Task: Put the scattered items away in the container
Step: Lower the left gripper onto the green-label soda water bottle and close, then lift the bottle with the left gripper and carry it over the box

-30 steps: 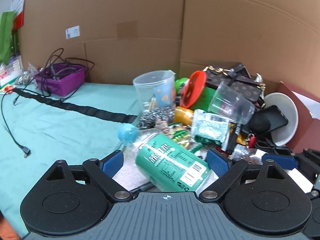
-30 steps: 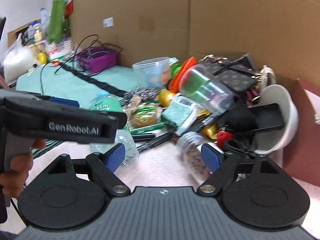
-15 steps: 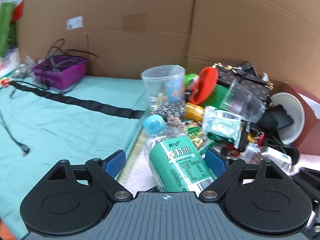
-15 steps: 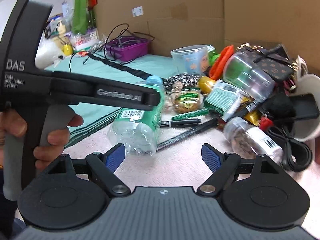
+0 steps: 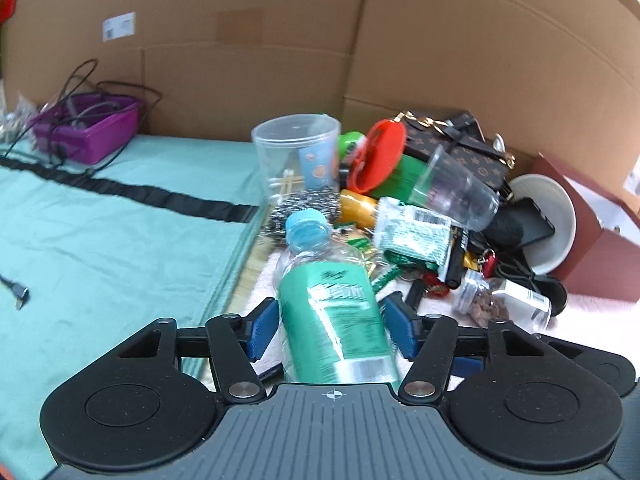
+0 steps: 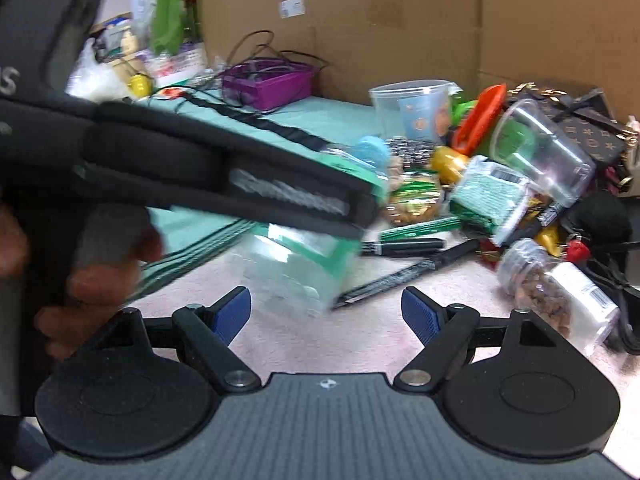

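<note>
Purple bin [image 5: 90, 134] holds cables; left gripper [image 5: 330, 332] closing around the water bottle [image 5: 332, 320], right gripper [image 6: 326, 314] open, empty.

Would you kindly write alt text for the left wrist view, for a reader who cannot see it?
The left gripper is closing its blue pads around a green-labelled water bottle with a blue cap, lying between them. Behind it is a heap of clutter: a clear cup, an orange lid and a patterned bag. Far left is a purple basket.

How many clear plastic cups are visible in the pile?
2. One clear cup stands upright at the pile's back left, with small items inside. The other cup lies on its side further right, beside the patterned bag. More may be hidden underneath.
</note>
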{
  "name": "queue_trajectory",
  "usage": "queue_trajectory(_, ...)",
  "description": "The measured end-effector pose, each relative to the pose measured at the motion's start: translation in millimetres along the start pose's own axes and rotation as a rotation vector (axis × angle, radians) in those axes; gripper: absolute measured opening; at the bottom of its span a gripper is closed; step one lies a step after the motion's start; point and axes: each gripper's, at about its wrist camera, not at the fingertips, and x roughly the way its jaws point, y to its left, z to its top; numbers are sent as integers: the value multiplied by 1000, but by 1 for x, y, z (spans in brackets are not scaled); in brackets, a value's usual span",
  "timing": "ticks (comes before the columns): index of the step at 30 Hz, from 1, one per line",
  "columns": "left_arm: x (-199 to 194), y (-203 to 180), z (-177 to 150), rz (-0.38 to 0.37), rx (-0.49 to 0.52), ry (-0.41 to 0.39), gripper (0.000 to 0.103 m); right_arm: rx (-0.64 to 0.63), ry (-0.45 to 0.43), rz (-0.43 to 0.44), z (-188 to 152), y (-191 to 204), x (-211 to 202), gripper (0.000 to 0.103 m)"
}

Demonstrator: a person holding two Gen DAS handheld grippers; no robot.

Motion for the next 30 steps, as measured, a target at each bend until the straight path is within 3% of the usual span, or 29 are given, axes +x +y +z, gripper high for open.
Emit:
queue_trajectory(2, -4, 10, 1, 16, -34, -8, 79, 27, 14, -6, -2, -6, 1, 83)
queue_trajectory(5, -3, 23, 4, -1, -65, 14, 77, 48, 6, 11, -1, -7, 0, 83)
queue_trajectory(9, 4, 32, 3, -30, -65, 59, 77, -36, -17, 55, 1, 13, 1, 83)
queue_trajectory(12, 11, 38, -2, -54, -70, 106, 69, -67, -15, 72, 3, 23, 7, 83)
queue_trajectory(14, 12, 42, -5, -76, -65, 125, 57, -70, -11, 78, 4, 26, 14, 83)
queue_trajectory(17, 11, 44, -8, -110, -49, 129, 55, -70, 4, 77, 3, 25, 20, 83)
queue_trajectory(30, 19, -16, -23, -251, 97, 172, 57, -69, -41, 94, -17, 1, -9, 88)
